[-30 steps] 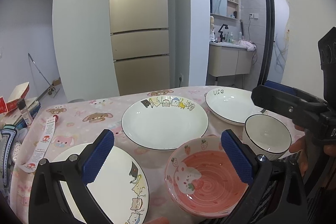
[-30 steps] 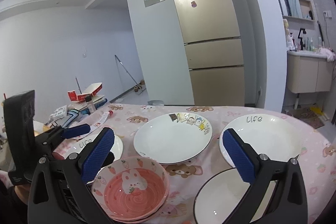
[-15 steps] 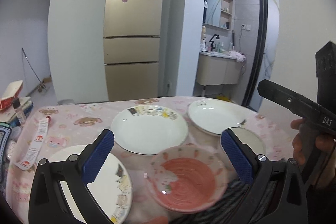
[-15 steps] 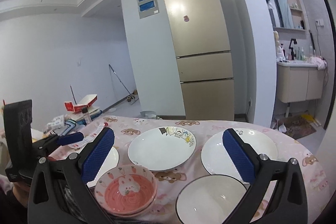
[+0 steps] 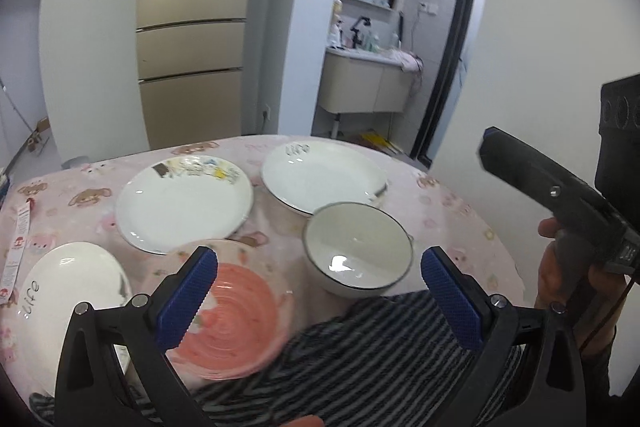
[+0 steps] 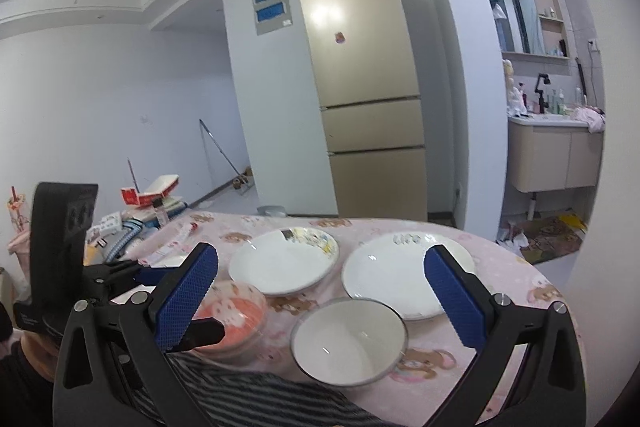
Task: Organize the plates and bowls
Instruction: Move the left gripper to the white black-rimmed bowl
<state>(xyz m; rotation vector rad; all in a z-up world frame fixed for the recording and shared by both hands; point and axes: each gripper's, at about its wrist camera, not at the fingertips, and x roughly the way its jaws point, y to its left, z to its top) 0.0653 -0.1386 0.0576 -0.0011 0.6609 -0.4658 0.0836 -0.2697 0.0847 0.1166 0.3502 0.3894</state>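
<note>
Pink table (image 5: 460,203) | both tools spread, empty | white bowl (image 5: 357,249) probably just beyond left tool (image 5: 318,301)

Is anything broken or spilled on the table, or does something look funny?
Nothing looks broken or spilled. The pink bowl, the white bowl and the plates sit upright on the pink tablecloth. One oddity: the pink bowl sits close to the table's near edge. Both tools, left and right, are open and empty.

Gold fridge (image 6: 368,87) (three doors) behind pink tablecloth (image 5: 452,203).
</note>
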